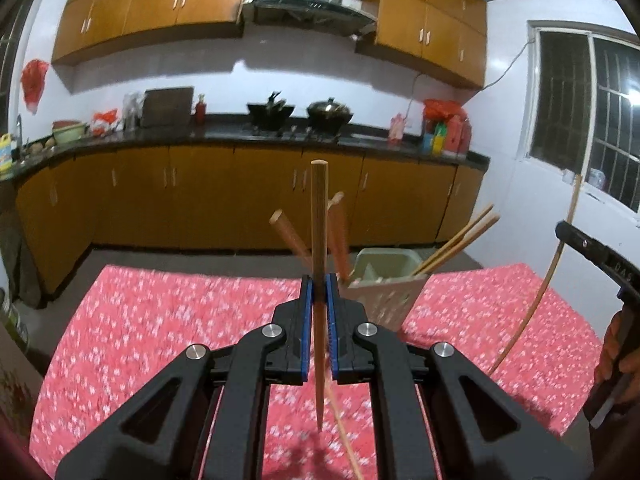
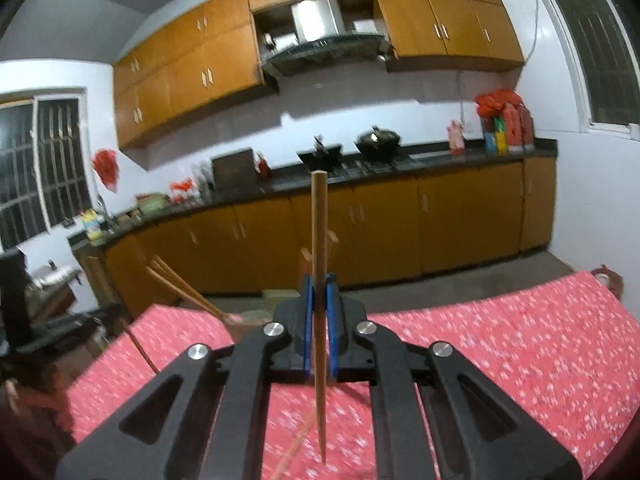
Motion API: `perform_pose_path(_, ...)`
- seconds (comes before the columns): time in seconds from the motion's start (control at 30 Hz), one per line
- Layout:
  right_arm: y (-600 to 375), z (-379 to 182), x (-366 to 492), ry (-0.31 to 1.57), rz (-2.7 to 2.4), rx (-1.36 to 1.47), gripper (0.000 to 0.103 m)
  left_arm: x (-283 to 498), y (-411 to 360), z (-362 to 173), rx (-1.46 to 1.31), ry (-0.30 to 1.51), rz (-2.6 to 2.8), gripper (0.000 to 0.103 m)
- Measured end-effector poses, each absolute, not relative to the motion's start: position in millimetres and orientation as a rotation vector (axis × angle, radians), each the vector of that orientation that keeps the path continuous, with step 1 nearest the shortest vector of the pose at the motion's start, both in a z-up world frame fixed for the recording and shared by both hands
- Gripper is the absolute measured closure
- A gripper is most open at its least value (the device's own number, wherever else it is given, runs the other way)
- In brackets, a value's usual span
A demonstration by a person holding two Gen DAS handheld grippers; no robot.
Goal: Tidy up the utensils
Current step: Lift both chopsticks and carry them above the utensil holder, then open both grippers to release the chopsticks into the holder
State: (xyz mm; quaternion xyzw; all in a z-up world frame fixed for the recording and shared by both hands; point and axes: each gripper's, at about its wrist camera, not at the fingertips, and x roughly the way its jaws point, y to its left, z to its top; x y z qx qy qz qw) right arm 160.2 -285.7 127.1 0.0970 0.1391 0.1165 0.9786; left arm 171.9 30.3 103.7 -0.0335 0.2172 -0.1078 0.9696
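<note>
Left wrist view: left gripper [image 1: 319, 294] clamped an upright chopstick [image 1: 319, 232] near the holder [image 1: 382, 294]; right gripper [image 2: 319, 294] likewise gripped a second chopstick [image 2: 319, 240]

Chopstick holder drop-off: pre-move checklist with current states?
1. Left gripper shut on its chopstick: ok.
2. Right gripper shut on its chopstick: ok.
3. Both sticks upright between the pads: ok.
4. Chopstick holder standing on the red tablecloth: ok.
5. Free compartment in the holder: cannot tell; sticks already lean out of it.
6. Holder clear in right wrist view: not ok, mostly hidden.
</note>
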Motion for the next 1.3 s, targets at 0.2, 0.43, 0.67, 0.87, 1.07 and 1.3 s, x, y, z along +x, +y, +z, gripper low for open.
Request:
perform_pose_path(0.2,-266.1,158.1,178.2,0.178,0.265,0.211,0.095,189.7,8.1,138.3,-0.074,0.344,-0.243,0.096)
perform_pose_path(0.43,-243.4,179.2,212.8,0.029,0.233,0.205,0.095,221.6,-0.8,169.8,-0.157,0.222,-0.195,0.096)
perform_pose_path(0.67,-229.8,171.8,250.5,-0.014,0.178,0.177,0.095,241.9,-6.4,172.9,-0.187,0.123,-0.126,0.096)
perform_pose_path(0.87,-221.8,150.1,280.0,0.038,0.159,0.158,0.095,256.9,-13.2,152.8,-0.180,0.102,-0.110,0.096)
perform_pose_path(1.07,-227.6,130.8,281.5,0.104,0.178,0.181,0.076,264.8,-8.5,130.4,-0.205,0.193,-0.128,0.095)
perform_pose_path(1.3,-234.1,137.1,258.4,0.101,0.195,0.204,0.068,256.1,4.9,137.6,-0.221,0.198,-0.125,0.084)
